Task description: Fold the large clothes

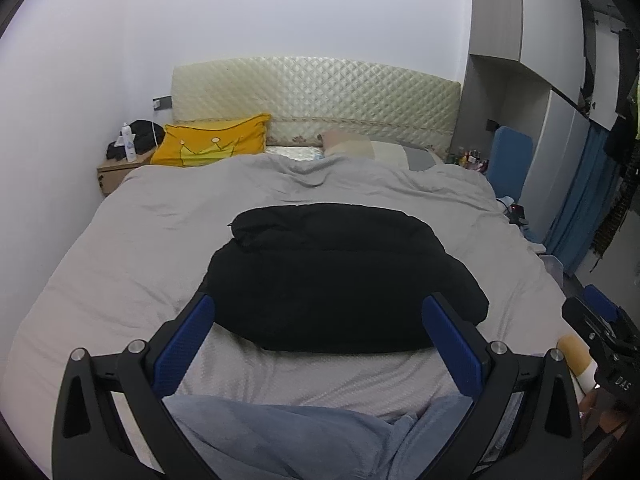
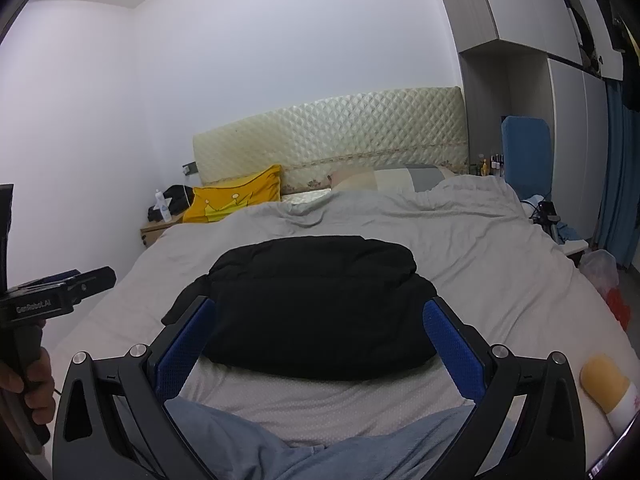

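A black garment point(image 1: 336, 276) lies folded in a thick bundle on the grey bed cover point(image 1: 120, 264); it also shows in the right wrist view point(image 2: 316, 304). My left gripper point(image 1: 318, 312) is open and empty, held above the bed just short of the bundle's near edge. My right gripper point(image 2: 318, 314) is open and empty, in the same stance on the bundle's near side. The right gripper shows at the right edge of the left wrist view point(image 1: 600, 320), and the left gripper at the left edge of the right wrist view point(image 2: 60, 292).
A blue-grey cloth point(image 1: 304, 436) lies at the bed's near edge. A yellow pillow point(image 1: 212, 142) and other pillows point(image 1: 372, 148) lie by the quilted headboard point(image 1: 316, 96). A nightstand point(image 1: 120, 168) stands left. A wardrobe point(image 1: 560, 120), blue chair point(image 1: 510, 160) and clutter stand right. A yellow-and-white object point(image 2: 608, 384) lies near right.
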Demonstrator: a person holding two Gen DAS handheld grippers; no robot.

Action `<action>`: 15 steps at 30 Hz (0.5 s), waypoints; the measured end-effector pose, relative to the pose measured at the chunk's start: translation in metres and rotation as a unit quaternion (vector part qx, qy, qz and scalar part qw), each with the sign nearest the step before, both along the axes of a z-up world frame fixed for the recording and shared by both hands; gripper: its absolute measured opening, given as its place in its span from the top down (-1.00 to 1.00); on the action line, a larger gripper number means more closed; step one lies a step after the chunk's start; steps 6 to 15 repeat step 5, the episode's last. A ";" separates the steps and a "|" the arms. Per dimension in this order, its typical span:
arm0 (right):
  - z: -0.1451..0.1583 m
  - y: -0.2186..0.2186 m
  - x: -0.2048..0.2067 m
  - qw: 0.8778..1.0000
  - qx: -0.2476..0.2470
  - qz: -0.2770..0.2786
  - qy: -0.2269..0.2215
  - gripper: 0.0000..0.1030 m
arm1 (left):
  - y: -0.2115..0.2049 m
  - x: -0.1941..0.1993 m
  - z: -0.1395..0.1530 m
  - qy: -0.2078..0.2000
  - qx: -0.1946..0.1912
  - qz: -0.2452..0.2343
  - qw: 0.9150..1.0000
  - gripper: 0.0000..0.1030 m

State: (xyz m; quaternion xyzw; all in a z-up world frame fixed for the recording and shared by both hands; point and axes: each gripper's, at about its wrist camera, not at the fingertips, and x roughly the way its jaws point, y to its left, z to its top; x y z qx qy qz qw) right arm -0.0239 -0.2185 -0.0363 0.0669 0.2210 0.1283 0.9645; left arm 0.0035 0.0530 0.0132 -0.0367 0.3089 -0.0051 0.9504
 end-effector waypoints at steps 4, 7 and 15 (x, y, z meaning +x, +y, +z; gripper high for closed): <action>-0.001 0.001 0.001 1.000 -0.002 -0.002 0.001 -1.00 | 0.000 0.002 -0.003 0.003 -0.001 -0.004 1.000 -1.00; -0.002 0.002 0.002 1.000 -0.002 -0.001 0.001 -1.00 | 0.000 0.003 -0.003 0.004 0.000 -0.001 1.000 -1.00; -0.002 0.002 0.002 1.000 -0.002 -0.001 0.001 -1.00 | 0.000 0.003 -0.003 0.004 0.000 -0.001 1.000 -1.00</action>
